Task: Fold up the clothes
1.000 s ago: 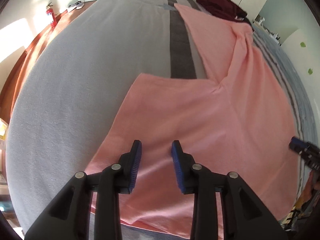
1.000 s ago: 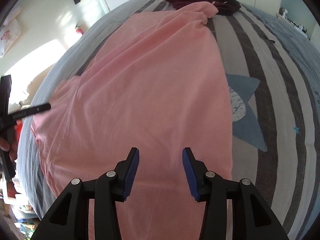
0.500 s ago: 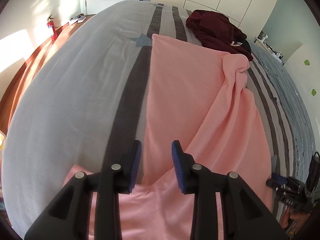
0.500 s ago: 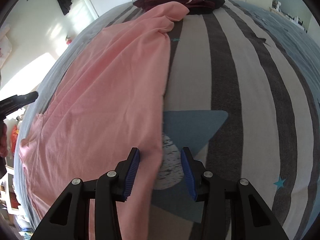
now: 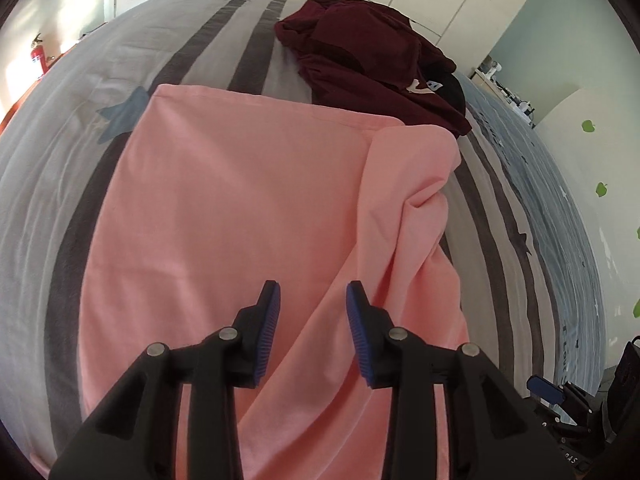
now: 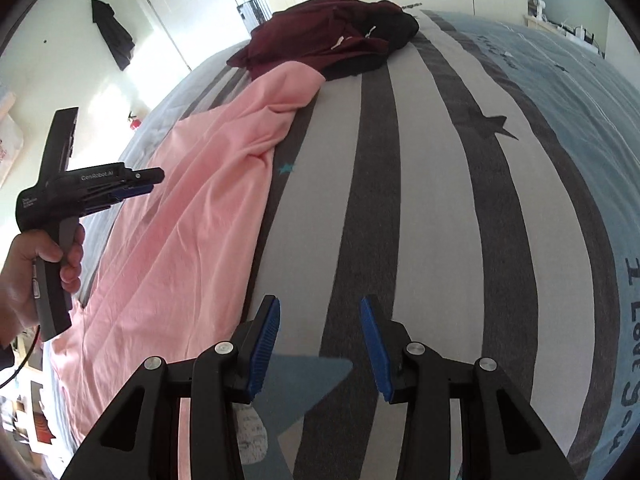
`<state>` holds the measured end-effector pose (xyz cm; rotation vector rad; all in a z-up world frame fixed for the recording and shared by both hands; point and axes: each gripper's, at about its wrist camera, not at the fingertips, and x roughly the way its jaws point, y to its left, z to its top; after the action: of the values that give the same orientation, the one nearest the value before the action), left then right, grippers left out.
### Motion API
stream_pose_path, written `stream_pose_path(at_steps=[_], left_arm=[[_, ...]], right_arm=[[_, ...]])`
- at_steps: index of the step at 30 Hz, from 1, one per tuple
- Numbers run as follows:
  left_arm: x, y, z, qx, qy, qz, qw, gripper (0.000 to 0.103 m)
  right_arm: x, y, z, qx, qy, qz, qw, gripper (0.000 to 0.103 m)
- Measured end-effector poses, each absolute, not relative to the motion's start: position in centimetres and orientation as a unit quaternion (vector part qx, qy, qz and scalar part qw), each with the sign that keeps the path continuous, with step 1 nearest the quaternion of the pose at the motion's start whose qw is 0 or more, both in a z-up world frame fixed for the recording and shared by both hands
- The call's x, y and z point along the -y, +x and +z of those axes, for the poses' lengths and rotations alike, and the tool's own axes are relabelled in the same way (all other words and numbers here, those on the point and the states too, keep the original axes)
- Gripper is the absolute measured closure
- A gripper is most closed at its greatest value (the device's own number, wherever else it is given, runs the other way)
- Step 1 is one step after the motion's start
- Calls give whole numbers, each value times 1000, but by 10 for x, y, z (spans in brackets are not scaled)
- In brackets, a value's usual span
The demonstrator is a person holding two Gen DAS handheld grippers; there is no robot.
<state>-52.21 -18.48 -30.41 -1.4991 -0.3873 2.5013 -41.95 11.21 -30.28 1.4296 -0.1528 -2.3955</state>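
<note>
Pink cotton garment (image 5: 240,216) lies spread lengthwise on the striped bed (image 6: 440,184), ready for folding, its far right corner bunched beside a maroon clothes heap (image 5: 368,60). Left tool (image 5: 313,304), just widened, hovers empty above it; right tool (image 6: 320,320) gapes empty over bare bedding alongside.

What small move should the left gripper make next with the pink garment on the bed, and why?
Probably lower the left gripper onto the bunched right edge of the pink garment and pinch it. Its jaws, just opened a little, hang empty above the cloth, and that side lies rumpled near the maroon clothes, not flat.
</note>
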Motion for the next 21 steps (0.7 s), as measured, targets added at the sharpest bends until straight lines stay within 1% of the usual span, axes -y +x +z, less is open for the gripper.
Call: stream_pose_path(at_steps=[1,5,7,9,14,15,18,20,21], left_arm=[[180,-527,-305,126,-507,845,111,69],[161,-539,-310,98,-513,839,153,69],[157,-544,-319,71,-523,836,150,69],[157,-550,-328,46,-533,834,137,69],[179,-562,-327,67,-527,841,102,69],[181,-564,-325,67,-524,843,101,69],[186,-571,-319,97,-515,844,113,69],[191,-579,-319,129,-514,840,120,64],[192,-584,-320,149,-516,834,127,55]], right_arm=[[-107,-423,-301,56,499,-847,175,65],[-88,-438,-297,74,488,-852,177,65],[-80,-445,-300,82,489,-851,172,65],[-73,-453,-308,72,498,-850,155,65],[-61,-475,-327,33,525,-845,98,65],[-68,-479,-327,40,523,-848,80,65],[-92,-493,-320,108,513,-849,65,65],[-94,-503,-315,117,506,-852,71,65],[-91,-508,-314,112,505,-853,76,65]])
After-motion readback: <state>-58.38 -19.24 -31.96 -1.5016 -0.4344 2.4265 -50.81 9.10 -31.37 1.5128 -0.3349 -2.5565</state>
